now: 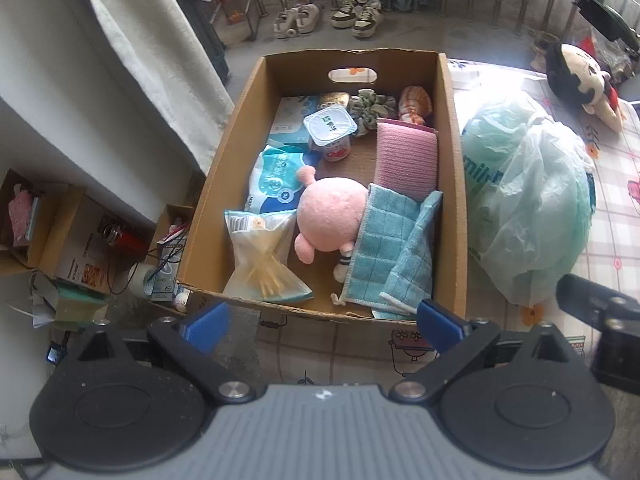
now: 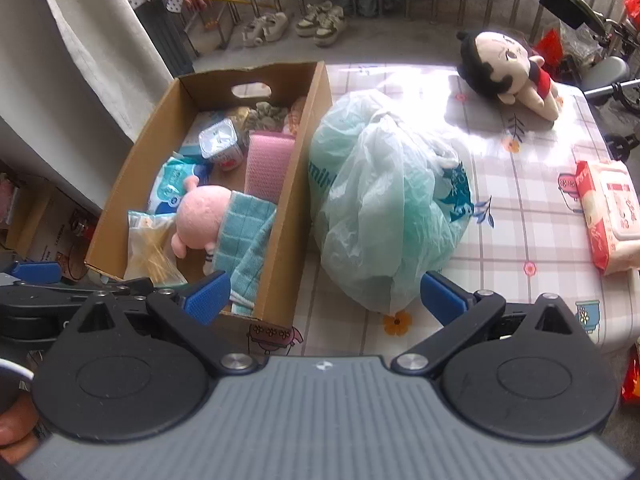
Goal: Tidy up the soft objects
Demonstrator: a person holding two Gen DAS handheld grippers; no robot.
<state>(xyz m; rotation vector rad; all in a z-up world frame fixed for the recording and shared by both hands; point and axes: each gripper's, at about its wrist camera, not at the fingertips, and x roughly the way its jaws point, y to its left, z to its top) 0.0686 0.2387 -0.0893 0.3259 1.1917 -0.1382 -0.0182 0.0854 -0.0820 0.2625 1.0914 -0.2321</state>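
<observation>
A cardboard box (image 1: 454,184) stands at the table's left edge and also shows in the right wrist view (image 2: 294,200). Inside lie a pink plush (image 1: 332,216), a teal cloth (image 1: 392,248), a pink sponge pad (image 1: 406,156), a scrunchie (image 1: 366,106) and packets. A doll with black hair (image 2: 508,68) lies on the table at the far right. A pale green plastic bag (image 2: 384,204) sits beside the box. My left gripper (image 1: 324,326) is open and empty, just before the box's near wall. My right gripper (image 2: 324,298) is open and empty, before the bag.
A yogurt cup (image 1: 332,130), a tissue pack (image 1: 276,180) and a bag of sticks (image 1: 260,256) also lie in the box. A red wet-wipes pack (image 2: 610,216) sits at the table's right edge. Shoes (image 1: 332,18) and railings stand behind. Boxes clutter the floor at left (image 1: 80,240).
</observation>
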